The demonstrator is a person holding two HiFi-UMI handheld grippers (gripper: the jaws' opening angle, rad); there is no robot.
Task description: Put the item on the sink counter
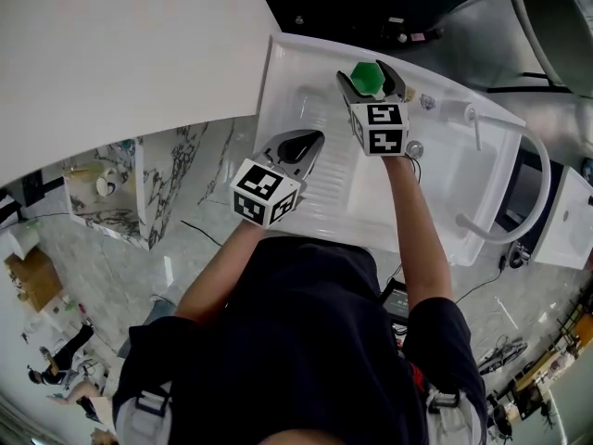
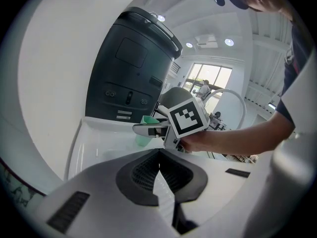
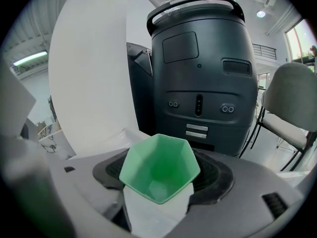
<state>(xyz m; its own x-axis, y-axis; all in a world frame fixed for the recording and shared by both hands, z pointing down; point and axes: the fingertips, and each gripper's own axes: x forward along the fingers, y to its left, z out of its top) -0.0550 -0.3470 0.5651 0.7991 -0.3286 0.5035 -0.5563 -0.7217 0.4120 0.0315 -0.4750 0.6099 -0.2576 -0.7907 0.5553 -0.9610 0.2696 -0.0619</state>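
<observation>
A green six-sided cup [image 1: 367, 72] sits between the jaws of my right gripper [image 1: 371, 82], which is shut on it over the far end of the white sink counter [image 1: 301, 91]. In the right gripper view the cup [image 3: 159, 172] faces the camera with its mouth open and fills the gap of the right gripper [image 3: 161, 185]. My left gripper [image 1: 309, 140] hovers over the ribbed drainboard, shut with nothing in it; its jaws meet in the left gripper view [image 2: 159, 157]. That view also shows the right gripper [image 2: 148, 129] carrying the cup [image 2: 143, 135].
A curved white faucet [image 1: 523, 188] arches over the basin at the right. Behind the sink stands a tall dark machine [image 3: 198, 83], [image 2: 129, 78]. A large white panel [image 1: 120, 54] lies at the left. A grey chair [image 3: 292, 103] stands at the far right.
</observation>
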